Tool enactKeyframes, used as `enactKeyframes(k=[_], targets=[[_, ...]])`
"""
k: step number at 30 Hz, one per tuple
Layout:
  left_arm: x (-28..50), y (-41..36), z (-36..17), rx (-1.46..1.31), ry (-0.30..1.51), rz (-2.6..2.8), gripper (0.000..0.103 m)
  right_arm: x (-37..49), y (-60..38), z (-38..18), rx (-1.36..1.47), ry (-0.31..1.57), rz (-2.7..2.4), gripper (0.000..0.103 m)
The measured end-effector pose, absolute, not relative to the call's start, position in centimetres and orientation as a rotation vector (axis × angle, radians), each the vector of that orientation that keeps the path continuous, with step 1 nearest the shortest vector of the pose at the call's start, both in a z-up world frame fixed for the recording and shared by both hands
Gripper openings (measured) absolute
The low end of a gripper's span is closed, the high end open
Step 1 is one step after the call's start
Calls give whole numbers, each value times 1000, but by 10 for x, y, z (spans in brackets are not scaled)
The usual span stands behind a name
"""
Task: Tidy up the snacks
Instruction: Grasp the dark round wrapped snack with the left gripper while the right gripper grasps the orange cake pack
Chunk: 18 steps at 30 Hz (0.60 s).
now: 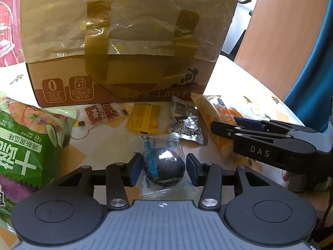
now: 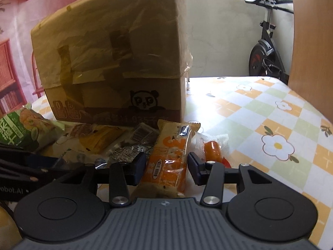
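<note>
A dark round snack in a clear wrapper lies on the table between the pads of my left gripper. The pads stand close on either side of it without pressing, so this gripper is open. My right gripper straddles a long orange snack bar, which lies flat between its pads with a thin gap on the right. It is open too. In the left wrist view the right gripper reaches in from the right over that orange bar.
A taped cardboard box stands just behind the snacks. In front of it lie a green chip bag, a red-brown sachet, a yellow packet, a silver-black packet and a wrapped orange sausage. The checked tablecloth stretches right.
</note>
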State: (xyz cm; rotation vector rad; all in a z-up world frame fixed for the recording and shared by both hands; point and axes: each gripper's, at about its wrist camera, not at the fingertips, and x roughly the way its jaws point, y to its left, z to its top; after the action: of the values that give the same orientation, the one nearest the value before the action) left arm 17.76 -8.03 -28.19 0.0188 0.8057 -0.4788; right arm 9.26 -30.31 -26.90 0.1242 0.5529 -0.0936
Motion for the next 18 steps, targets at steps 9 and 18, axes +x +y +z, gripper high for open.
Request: enactKeyframes(k=[9, 18], targets=[[181, -79, -287, -10, 813, -462, 61, 95, -309, -271, 155, 568, -84, 48], [180, -79, -289, -22, 799, -485, 49, 99, -312, -272, 182, 586, -84, 50]])
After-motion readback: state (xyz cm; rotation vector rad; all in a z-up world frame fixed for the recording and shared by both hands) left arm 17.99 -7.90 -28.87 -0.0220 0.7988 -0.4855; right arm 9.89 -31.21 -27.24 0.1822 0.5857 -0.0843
